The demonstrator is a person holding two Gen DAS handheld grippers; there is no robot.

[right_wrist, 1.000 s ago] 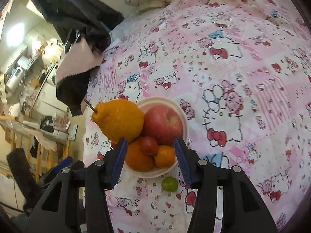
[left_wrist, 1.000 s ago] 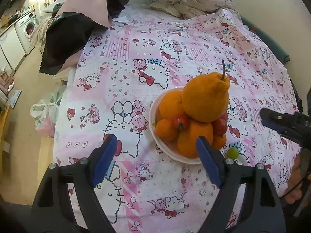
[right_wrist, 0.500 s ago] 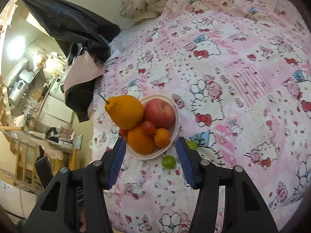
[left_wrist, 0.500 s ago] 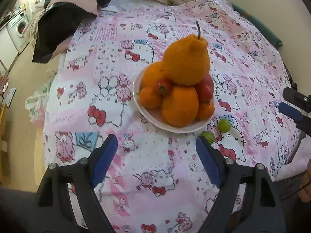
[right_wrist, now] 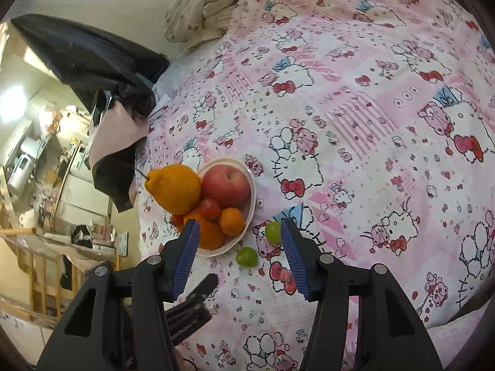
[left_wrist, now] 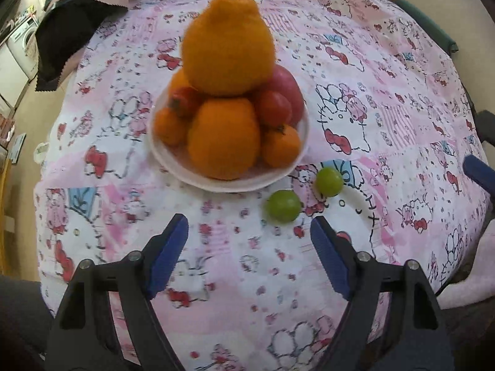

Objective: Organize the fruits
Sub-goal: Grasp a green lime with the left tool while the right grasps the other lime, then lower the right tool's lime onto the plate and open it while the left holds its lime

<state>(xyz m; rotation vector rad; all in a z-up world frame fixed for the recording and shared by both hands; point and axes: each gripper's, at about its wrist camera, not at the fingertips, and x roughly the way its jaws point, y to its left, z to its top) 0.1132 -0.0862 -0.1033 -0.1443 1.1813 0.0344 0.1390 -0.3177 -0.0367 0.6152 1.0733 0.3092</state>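
A white plate (left_wrist: 173,160) on the pink cartoon-print cloth holds a heap of fruit. A big stemmed orange citrus (left_wrist: 227,46) tops it, over smaller oranges (left_wrist: 222,139), tomatoes (left_wrist: 273,108) and a red apple (left_wrist: 289,82). Two small green fruits (left_wrist: 284,206) (left_wrist: 329,181) lie on the cloth by the plate's near right rim. My left gripper (left_wrist: 247,221) hovers just short of them, its jaws closing with nothing between them. In the right wrist view my right gripper (right_wrist: 239,225) stands open above the plate (right_wrist: 252,204) and the green fruits (right_wrist: 247,256) (right_wrist: 273,232).
A black and pink cloth (left_wrist: 68,34) hangs over the far left corner, and a crumpled floral cloth (right_wrist: 201,15) lies at the far end. The table drops off at the left to a cluttered room (right_wrist: 46,170). Pink patterned cloth (right_wrist: 386,123) spreads right of the plate.
The left gripper has drawn back toward the near edge and sunk, so both green fruits now show ahead of it; its jaws have narrowed a little. The right gripper has backed away from the plate.
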